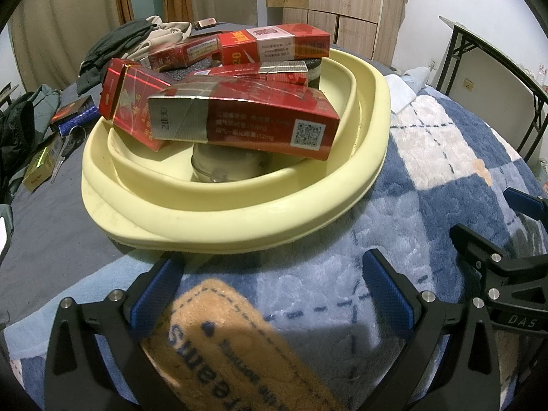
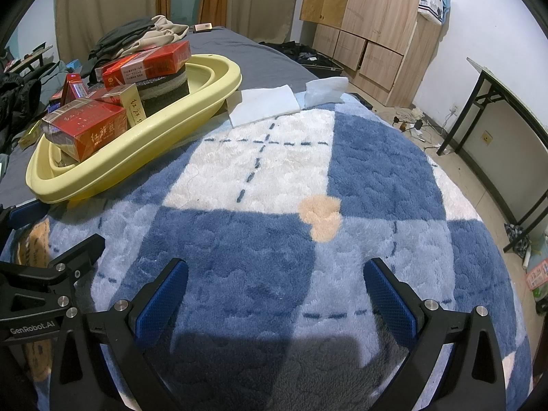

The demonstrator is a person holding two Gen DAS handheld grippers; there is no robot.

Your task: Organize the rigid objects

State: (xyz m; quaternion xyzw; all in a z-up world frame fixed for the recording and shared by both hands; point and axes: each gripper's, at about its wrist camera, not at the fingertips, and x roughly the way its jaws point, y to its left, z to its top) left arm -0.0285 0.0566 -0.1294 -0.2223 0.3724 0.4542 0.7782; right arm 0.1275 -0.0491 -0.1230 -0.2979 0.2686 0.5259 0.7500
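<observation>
A pale yellow basin (image 1: 239, 219) sits on the bed and holds several red cigarette cartons (image 1: 246, 120), a dark striped box (image 1: 313, 66) and a white jar (image 1: 222, 167) underneath. My left gripper (image 1: 274, 287) is open and empty, just in front of the basin's near rim, above the blanket. My right gripper (image 2: 275, 291) is open and empty over the blue and white blanket (image 2: 291, 178). The basin (image 2: 144, 130) with cartons (image 2: 85, 130) lies to its upper left. The right gripper also shows at the right edge of the left wrist view (image 1: 507, 260).
Small boxes and keys (image 1: 65, 126) lie on the grey sheet left of the basin. Clothes (image 1: 137, 41) are piled at the back. White folded cloths (image 2: 263, 102) lie behind the basin. A black table (image 2: 507, 130) and wooden wardrobe (image 2: 370, 17) stand to the right.
</observation>
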